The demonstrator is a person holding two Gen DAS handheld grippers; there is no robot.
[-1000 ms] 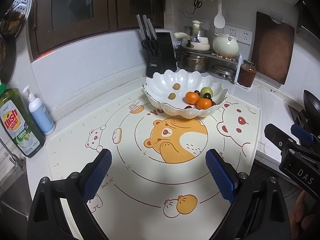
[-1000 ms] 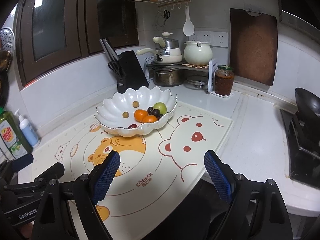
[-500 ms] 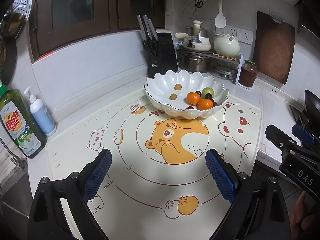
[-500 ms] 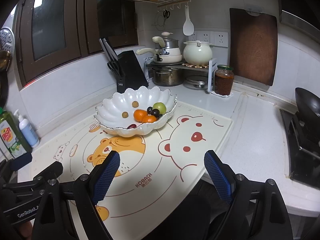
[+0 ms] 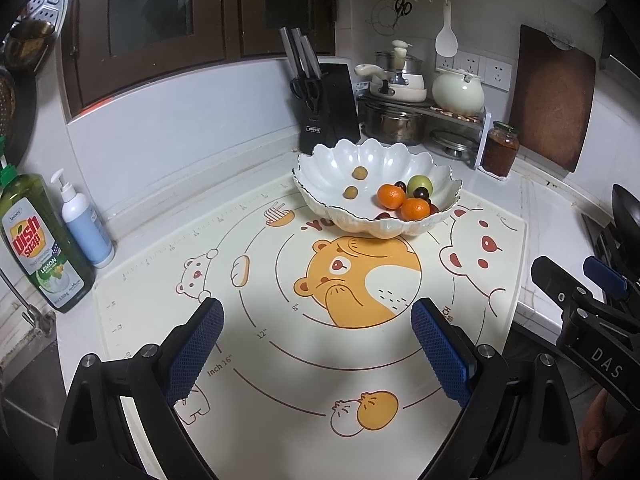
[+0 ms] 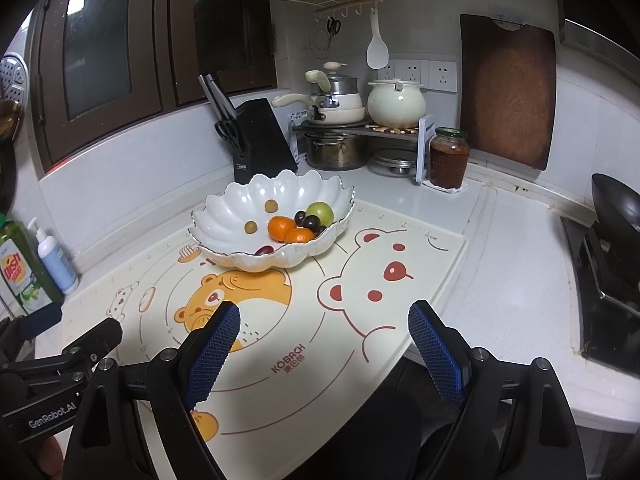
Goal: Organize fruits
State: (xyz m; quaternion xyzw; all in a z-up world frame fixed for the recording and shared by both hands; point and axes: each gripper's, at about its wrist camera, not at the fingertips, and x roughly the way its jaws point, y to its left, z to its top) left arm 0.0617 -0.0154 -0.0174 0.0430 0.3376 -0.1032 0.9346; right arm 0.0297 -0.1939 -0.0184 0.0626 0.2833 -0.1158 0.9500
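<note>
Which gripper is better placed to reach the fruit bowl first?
Right, marginally. Both the right gripper and left gripper are open and empty, short of the bowl. The fruit sits on the bowl's right-hand side.

Your white bowl (image 5: 400, 228) hid the red fruit (image 6: 264, 250) behind its near rim, and the dish soap bottle (image 6: 18, 276) was cut off at the frame's left edge.
</note>
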